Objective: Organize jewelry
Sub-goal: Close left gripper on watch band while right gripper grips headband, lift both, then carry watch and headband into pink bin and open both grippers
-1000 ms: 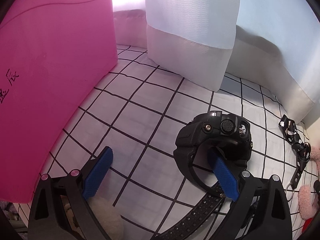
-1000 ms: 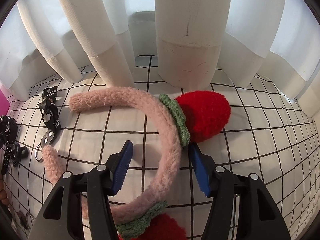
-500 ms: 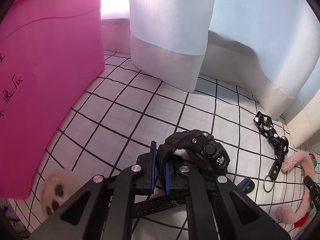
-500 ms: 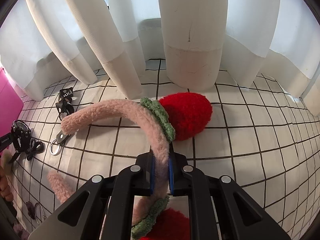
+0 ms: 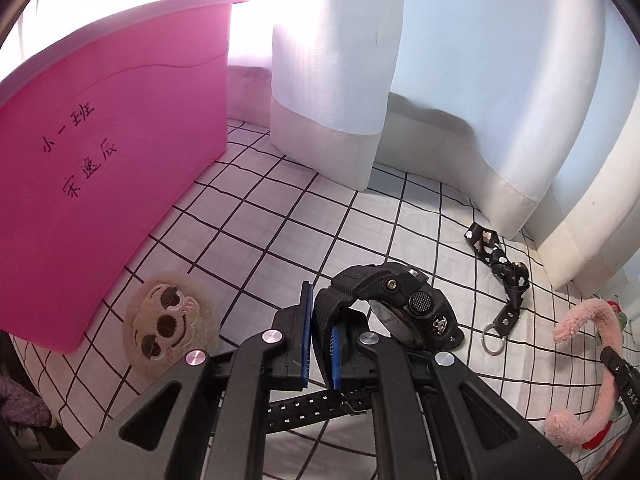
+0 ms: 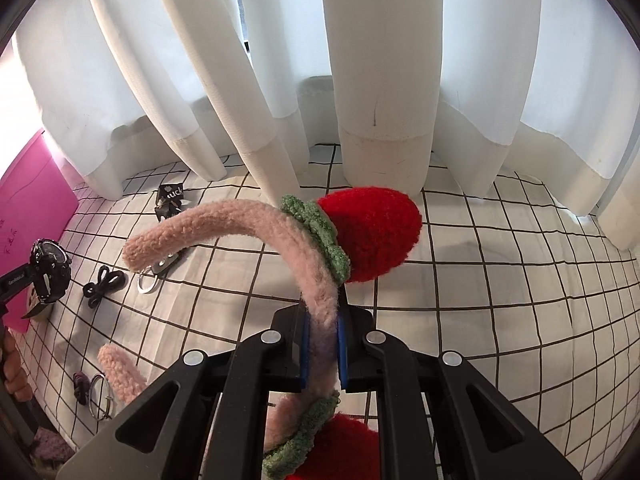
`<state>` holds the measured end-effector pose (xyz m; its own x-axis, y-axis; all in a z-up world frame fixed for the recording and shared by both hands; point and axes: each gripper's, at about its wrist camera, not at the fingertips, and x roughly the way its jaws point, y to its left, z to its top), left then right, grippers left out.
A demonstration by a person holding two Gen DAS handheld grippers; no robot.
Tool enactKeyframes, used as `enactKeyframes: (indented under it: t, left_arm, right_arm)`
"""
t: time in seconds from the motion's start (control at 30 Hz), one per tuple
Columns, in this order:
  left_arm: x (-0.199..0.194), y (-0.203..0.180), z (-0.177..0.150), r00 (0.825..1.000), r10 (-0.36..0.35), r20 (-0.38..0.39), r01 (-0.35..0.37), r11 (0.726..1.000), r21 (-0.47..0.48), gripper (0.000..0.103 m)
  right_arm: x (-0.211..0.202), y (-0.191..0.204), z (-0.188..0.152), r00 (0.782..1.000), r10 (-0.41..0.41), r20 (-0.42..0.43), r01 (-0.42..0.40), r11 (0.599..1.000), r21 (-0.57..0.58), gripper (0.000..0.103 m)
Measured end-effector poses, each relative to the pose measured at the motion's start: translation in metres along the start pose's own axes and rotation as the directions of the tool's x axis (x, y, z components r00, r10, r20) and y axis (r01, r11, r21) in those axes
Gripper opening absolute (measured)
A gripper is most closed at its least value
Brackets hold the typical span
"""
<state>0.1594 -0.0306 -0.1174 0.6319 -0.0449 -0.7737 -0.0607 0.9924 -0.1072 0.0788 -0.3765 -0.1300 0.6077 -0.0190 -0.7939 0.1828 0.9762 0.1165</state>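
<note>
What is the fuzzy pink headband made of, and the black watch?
The headband looks like soft plush or looped yarn: its pink surface is nubbly and matte, with red strawberry puffs and green knitted leaves. The watch looks like hard matte plastic or resin with small shiny metal screws; its strap, full of holes, seems rubbery, though I can't be sure.

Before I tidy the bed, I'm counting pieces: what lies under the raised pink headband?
Under the pink headband, on the checked sheet, lies a black strap with key ring; its middle is hidden by the band's tip. What's beneath the right hand-held gripper is covered.
</note>
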Motion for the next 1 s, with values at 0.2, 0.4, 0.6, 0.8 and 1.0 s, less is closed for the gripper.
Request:
enactKeyframes:
  t: [0.2,0.4,0.6,0.8,1.0]
  left_arm:
    - [-0.05,-0.012,-0.007,0.999,-0.017,0.037,0.017,1.0,-0.007,0.008]
    - [-0.109,-0.019,-0.013,0.996,-0.023,0.084,0.027,0.998,-0.049,0.008]
    - [-0.169,-0.01,-0.015,0.989,0.021,0.146,-0.005,0.994,-0.111,0.008]
    - [-0.226,0.018,-0.016,0.969,0.111,0.222,-0.071,0.981,-0.179,0.008]
    - [-0.258,0.073,-0.004,0.942,0.205,0.267,-0.134,0.956,-0.262,0.008]
  right_arm:
    - [-0.033,0.004,0.013,0.998,0.053,0.037,-0.051,0.997,-0.053,0.01]
    - [-0.072,0.018,0.032,0.986,0.132,0.096,-0.118,0.983,-0.14,0.01]
    - [-0.106,0.048,0.052,0.956,0.254,0.146,-0.213,0.945,-0.25,0.01]
    - [-0.123,0.1,0.072,0.905,0.395,0.159,-0.321,0.878,-0.356,0.01]
    - [-0.134,0.179,0.093,0.841,0.52,0.15,-0.413,0.796,-0.443,0.01]
